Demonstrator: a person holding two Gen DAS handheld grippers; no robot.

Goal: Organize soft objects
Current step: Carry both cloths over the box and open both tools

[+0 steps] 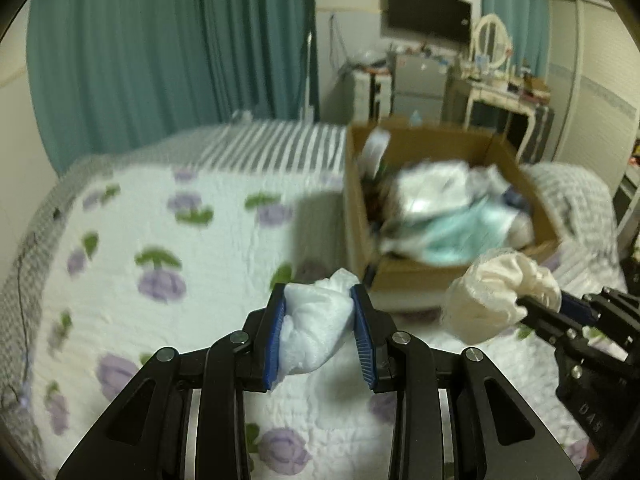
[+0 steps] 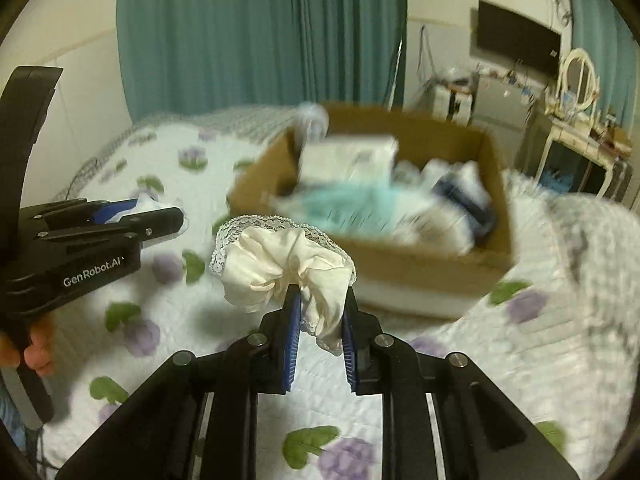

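My left gripper [image 1: 319, 294] is shut on a crumpled pale blue-white cloth [image 1: 312, 332], held above the bed. In the right wrist view that same gripper [image 2: 176, 216] shows at the left with a bit of the cloth [image 2: 146, 204] between its fingers. My right gripper [image 2: 320, 294] is shut on a cream cloth with a lace edge [image 2: 276, 260]; the left wrist view shows this cream cloth [image 1: 496, 294] at the right. Beyond both stands a cardboard box [image 1: 420, 280] [image 2: 420, 264] on the bed, holding several white and teal soft items [image 1: 452, 216] [image 2: 360, 200].
The bed wears a white quilt with purple flowers [image 1: 160, 248] [image 2: 160, 320] and a grey striped border. Teal curtains [image 1: 160, 52] hang behind it. A dressing table with an oval mirror [image 1: 494, 44] and a wall screen [image 1: 428, 12] stand at the back right. A hand [image 2: 36, 344] grips the left tool.
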